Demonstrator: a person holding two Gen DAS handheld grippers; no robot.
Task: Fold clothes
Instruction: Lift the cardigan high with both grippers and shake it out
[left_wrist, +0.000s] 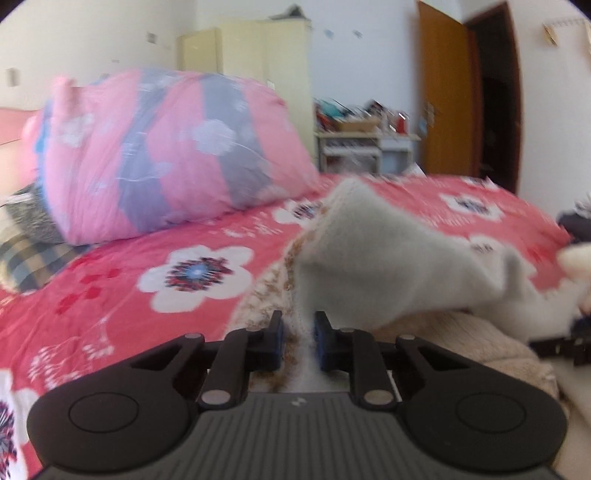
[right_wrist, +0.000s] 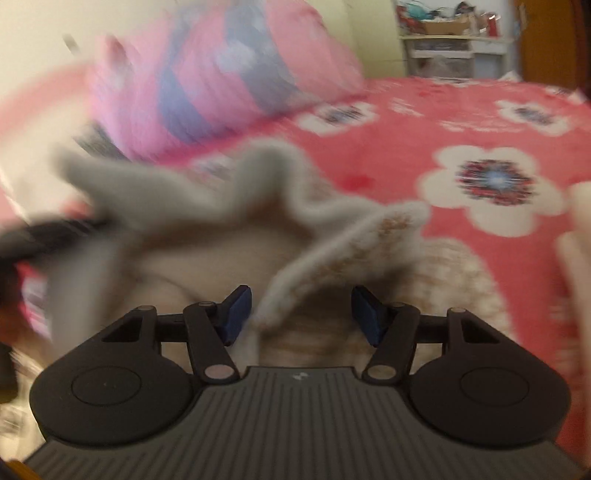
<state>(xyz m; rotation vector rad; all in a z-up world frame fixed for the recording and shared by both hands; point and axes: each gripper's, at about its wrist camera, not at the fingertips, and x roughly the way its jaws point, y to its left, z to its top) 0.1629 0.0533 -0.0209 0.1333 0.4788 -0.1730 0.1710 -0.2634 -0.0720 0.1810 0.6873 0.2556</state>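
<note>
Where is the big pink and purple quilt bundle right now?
In the left wrist view the quilt bundle sits upper left on the red floral bedsheet, in front of the cream wardrobe.

Both wrist cameras are looking forward and slightly downward, close over the bed (left_wrist: 110, 295), sharing the pink quilt bundle (right_wrist: 229, 62) and the cluttered shelf (left_wrist: 365, 144) beyond

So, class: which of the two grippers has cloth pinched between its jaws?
The left gripper: its jaws are nearly shut on the cream garment. The right gripper stands wide open.
</note>
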